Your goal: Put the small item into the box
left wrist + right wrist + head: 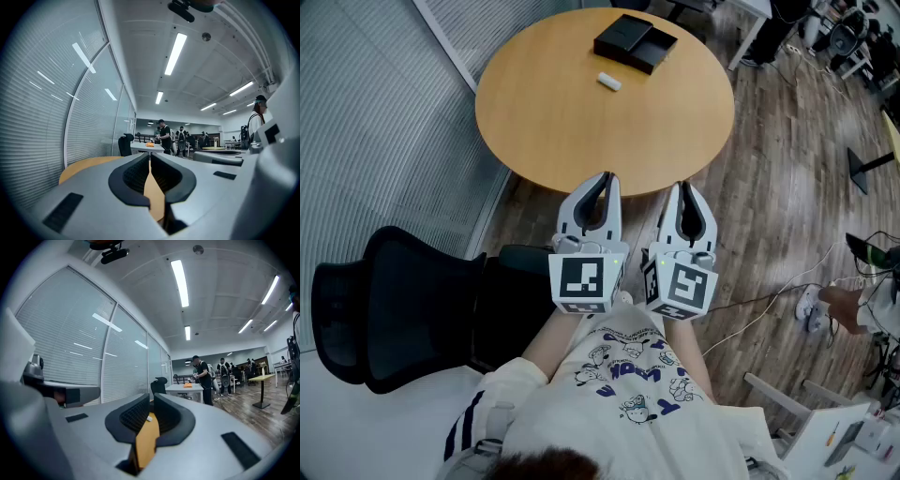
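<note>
The round wooden table (553,122) fills the top of the head view. At its six o'clock edge the left gripper (607,176) and the right gripper (682,186) are side by side, both with jaws closed together and holding nothing. The black box (635,42) stands at the table's one o'clock side. The small white item (608,82) lies on the table near the box, at its seven o'clock, well apart from the grippers: twelve o'clock from the left one, eleven o'clock from the right.
</note>
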Demonstrator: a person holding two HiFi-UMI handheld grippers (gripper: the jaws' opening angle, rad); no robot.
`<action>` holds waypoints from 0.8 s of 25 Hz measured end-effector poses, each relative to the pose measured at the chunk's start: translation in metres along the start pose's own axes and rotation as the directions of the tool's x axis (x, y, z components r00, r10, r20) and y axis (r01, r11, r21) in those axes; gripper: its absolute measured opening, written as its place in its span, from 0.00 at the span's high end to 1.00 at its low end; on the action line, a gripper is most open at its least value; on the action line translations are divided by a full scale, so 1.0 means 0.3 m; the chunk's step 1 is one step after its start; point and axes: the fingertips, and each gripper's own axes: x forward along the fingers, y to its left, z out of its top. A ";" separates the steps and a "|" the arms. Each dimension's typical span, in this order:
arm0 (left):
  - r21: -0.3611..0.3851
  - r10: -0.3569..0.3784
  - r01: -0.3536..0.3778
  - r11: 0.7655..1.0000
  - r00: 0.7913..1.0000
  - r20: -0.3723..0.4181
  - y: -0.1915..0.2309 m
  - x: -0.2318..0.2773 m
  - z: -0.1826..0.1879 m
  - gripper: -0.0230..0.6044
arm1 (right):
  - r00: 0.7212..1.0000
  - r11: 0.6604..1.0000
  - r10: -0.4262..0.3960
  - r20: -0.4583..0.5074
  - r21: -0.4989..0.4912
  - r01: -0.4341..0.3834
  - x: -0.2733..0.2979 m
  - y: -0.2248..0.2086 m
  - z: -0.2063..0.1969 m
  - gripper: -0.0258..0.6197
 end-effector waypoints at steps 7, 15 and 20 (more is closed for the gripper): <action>0.001 -0.003 0.003 1.000 1.000 -0.001 -0.006 0.006 0.004 0.93 | 1.000 1.000 -0.001 0.003 -0.003 0.001 0.003 -0.004 0.008 0.89; 0.005 -0.002 0.002 1.000 1.000 -0.001 -0.008 -0.001 0.011 0.93 | 1.000 1.000 0.002 -0.006 0.002 -0.002 -0.010 -0.004 0.007 0.88; 0.005 0.015 -0.015 1.000 1.000 -0.008 -0.019 -0.013 0.002 0.93 | 1.000 1.000 0.011 -0.020 0.017 -0.010 -0.028 -0.021 -0.013 0.88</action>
